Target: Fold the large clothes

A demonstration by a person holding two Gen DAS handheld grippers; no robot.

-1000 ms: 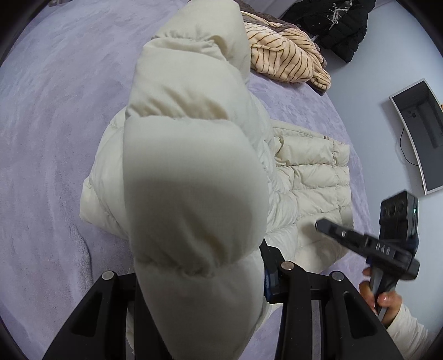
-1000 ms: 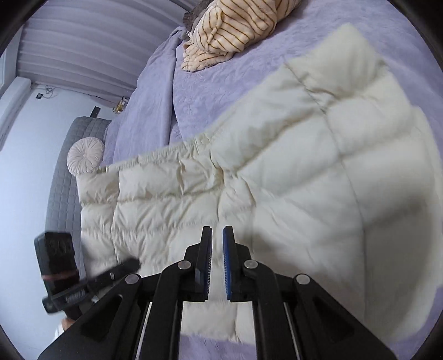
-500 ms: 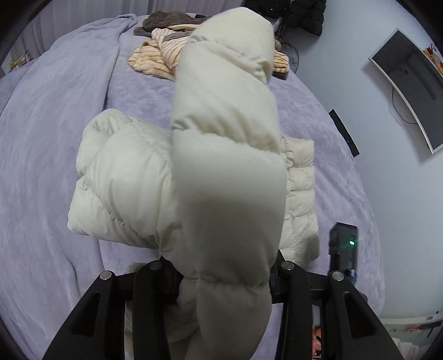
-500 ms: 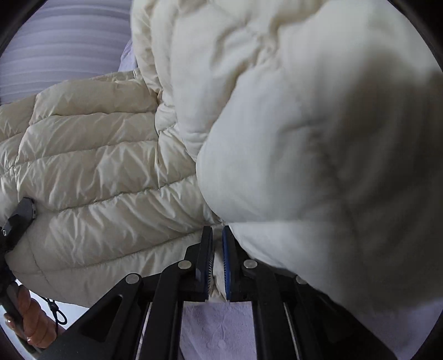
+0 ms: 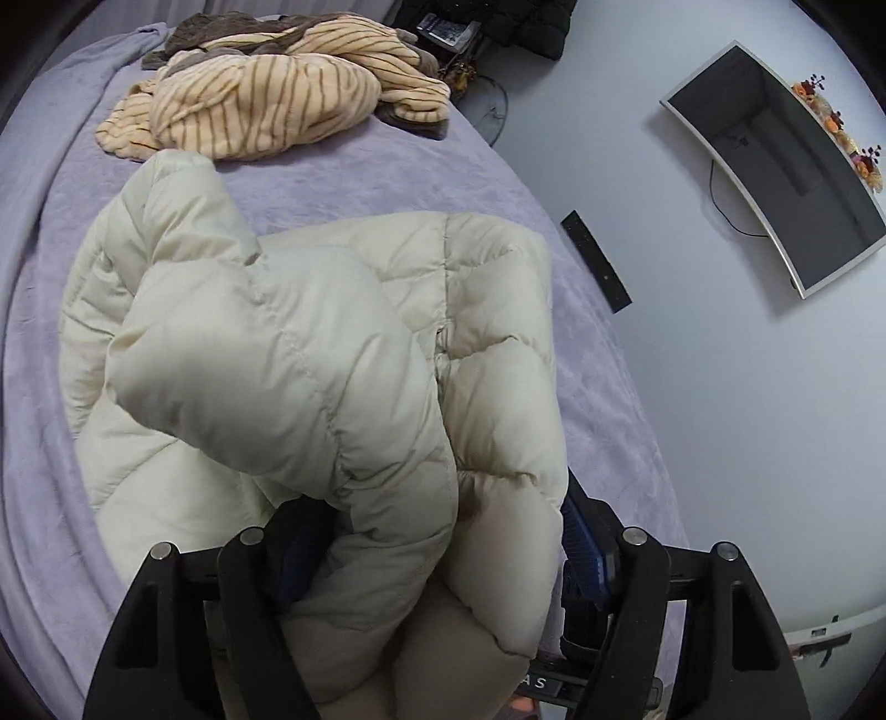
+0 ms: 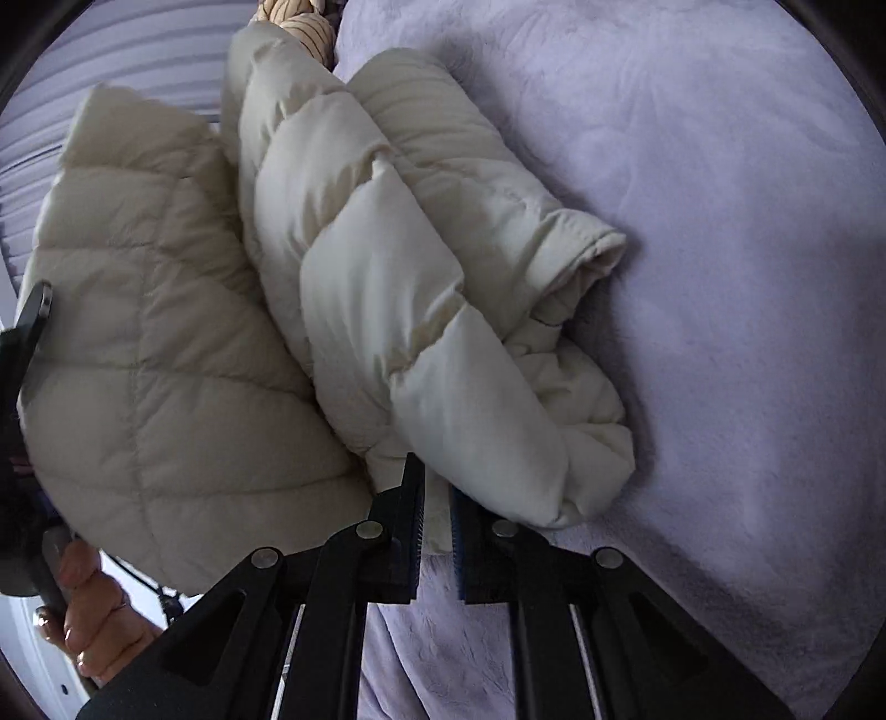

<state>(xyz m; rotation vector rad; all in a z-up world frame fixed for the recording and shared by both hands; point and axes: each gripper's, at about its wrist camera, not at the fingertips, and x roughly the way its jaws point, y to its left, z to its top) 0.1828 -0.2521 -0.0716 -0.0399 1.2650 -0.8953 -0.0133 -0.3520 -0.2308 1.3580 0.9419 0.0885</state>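
Observation:
A cream puffer jacket (image 5: 310,354) lies bunched on a lilac bed (image 5: 387,183). My left gripper (image 5: 437,559) has thick folds of the jacket between its wide-set fingers and holds a sleeve folded across the body. In the right wrist view the jacket (image 6: 387,288) lies in rolled folds, a sleeve cuff (image 6: 592,255) pointing right. My right gripper (image 6: 437,526) is nearly shut, with a thin edge of jacket fabric between its pads. The hand holding the left gripper (image 6: 83,609) shows at lower left.
A heap of striped tan clothes (image 5: 266,99) lies at the far end of the bed. A dark jacket (image 5: 498,22) sits beyond it. A monitor (image 5: 775,166) and a black bar (image 5: 595,260) are on the floor to the right. Bare bedspread (image 6: 720,277) lies right of the jacket.
The left gripper has brought the raised sleeve down and across the jacket body. The right gripper, shut and empty before, has moved in to the jacket's edge and now has fabric between its pads.

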